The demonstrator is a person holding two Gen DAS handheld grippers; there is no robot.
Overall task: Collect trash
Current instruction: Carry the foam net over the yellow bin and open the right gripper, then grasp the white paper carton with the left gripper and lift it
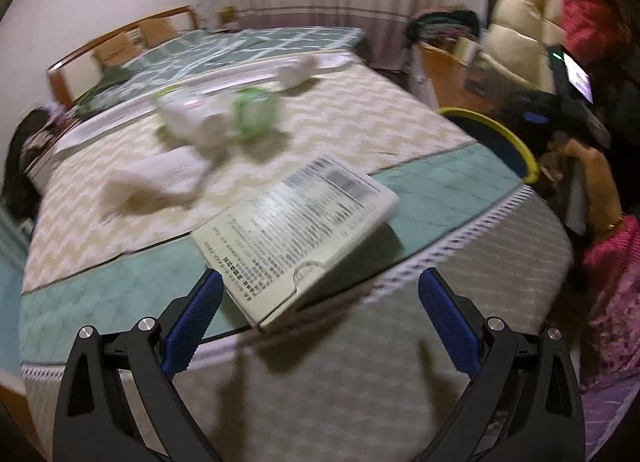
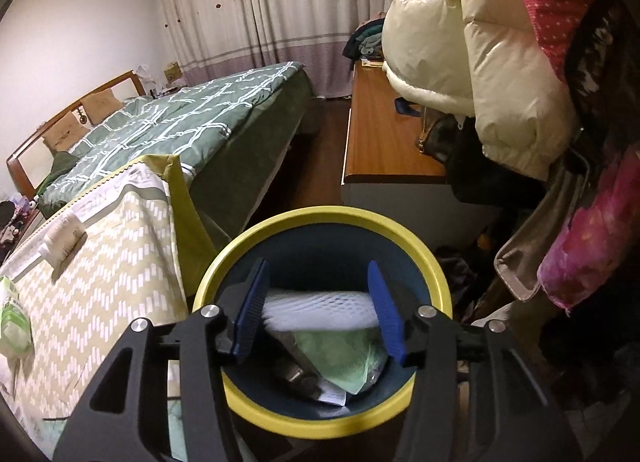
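While the big soft mattress (image 1: 360, 110) with its bumpy cream zigzag top and pale green quilted border fills most of the room in front of me, its rounded near edge has a white stitched trim and a grey woven side. Beside it, just off the corner, stands the round dark blue plastic bin (image 2: 420, 238) with a smooth yellow rim, and there is open floor behind it up to a wooden cabinet (image 2: 380, 134).

A flat white cardboard box (image 1: 296, 230) covered in small black print lies on the green border, with one corner poking out over the mattress edge. Farther back on the zigzag top lie a crumpled white paper towel (image 1: 160, 182) and a blurry green and white plastic wrapper (image 1: 224, 114), well apart from the box.

The left gripper (image 1: 320, 318) hangs wide open just in front of the box. Its bumpy blue pads (image 1: 192, 326) stand on either side of the near corner, and nothing is pinched.

The right gripper (image 2: 318, 310) is over the bin mouth, about half open. A white foam net sleeve (image 2: 320, 310) sits between the blue pads, blurry and seeming loose, right above the trash already in the bin.
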